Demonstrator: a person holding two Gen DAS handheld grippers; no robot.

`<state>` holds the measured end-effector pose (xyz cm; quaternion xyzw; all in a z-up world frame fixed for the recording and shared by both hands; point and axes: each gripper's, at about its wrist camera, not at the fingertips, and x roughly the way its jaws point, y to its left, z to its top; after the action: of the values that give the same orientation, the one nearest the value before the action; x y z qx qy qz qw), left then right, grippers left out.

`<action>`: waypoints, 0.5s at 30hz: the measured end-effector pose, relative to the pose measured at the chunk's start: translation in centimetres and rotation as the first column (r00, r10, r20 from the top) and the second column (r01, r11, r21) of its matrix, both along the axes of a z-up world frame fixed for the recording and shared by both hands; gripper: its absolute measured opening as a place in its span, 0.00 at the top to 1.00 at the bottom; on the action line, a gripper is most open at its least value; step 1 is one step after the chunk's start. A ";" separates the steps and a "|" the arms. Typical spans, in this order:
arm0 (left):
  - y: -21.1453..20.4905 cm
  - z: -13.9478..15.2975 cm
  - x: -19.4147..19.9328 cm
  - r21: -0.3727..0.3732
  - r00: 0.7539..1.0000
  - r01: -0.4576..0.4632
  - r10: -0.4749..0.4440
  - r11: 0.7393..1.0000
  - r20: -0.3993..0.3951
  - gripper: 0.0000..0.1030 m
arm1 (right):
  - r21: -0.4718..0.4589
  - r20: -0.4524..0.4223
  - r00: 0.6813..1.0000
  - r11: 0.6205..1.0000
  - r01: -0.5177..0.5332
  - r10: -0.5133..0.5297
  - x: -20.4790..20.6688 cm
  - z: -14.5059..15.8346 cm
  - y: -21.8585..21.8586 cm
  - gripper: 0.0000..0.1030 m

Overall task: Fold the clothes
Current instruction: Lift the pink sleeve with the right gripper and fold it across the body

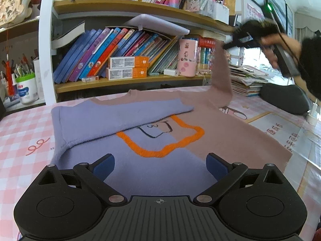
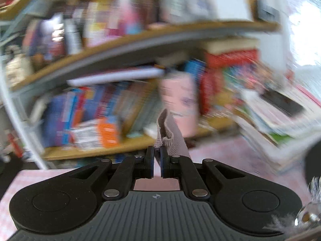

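A sweater, lilac on the left and mauve on the right with an orange outline on the chest, lies flat on the pink checked table. Its lilac left sleeve is folded across the chest. My left gripper is open and empty, low over the sweater's hem. My right gripper is seen in the left wrist view high at the right, holding the mauve right sleeve lifted off the table. In the blurred right wrist view the right gripper is shut on the mauve sleeve cuff.
A bookshelf full of books, boxes and a pink cup stands right behind the table. A stack of papers and a dark cushion lie at the table's far right.
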<state>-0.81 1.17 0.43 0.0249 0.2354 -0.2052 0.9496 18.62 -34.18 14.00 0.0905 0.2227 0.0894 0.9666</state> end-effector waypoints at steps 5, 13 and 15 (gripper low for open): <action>0.2 0.0 -0.1 -0.018 1.000 0.009 -0.009 1.000 0.008 0.03 | -0.028 0.041 0.988 0.988 -0.149 0.150 0.6 2.5 6.8 0.95; 0.1 0.2 -0.7 -0.028 0.999 0.033 -0.032 0.999 0.044 0.03 | -0.064 0.065 0.938 0.939 -0.338 0.342 -0.6 4.5 16.6 0.95; 0.1 0.2 -0.8 -0.029 0.998 0.039 -0.038 0.999 0.054 0.03 | -0.067 0.058 0.925 0.926 -0.370 0.374 -0.6 4.2 18.7 0.95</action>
<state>-1.66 1.29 0.67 0.0207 0.2065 -0.2261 0.9517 17.99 -15.51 18.20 0.0167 0.2042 0.2682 0.9413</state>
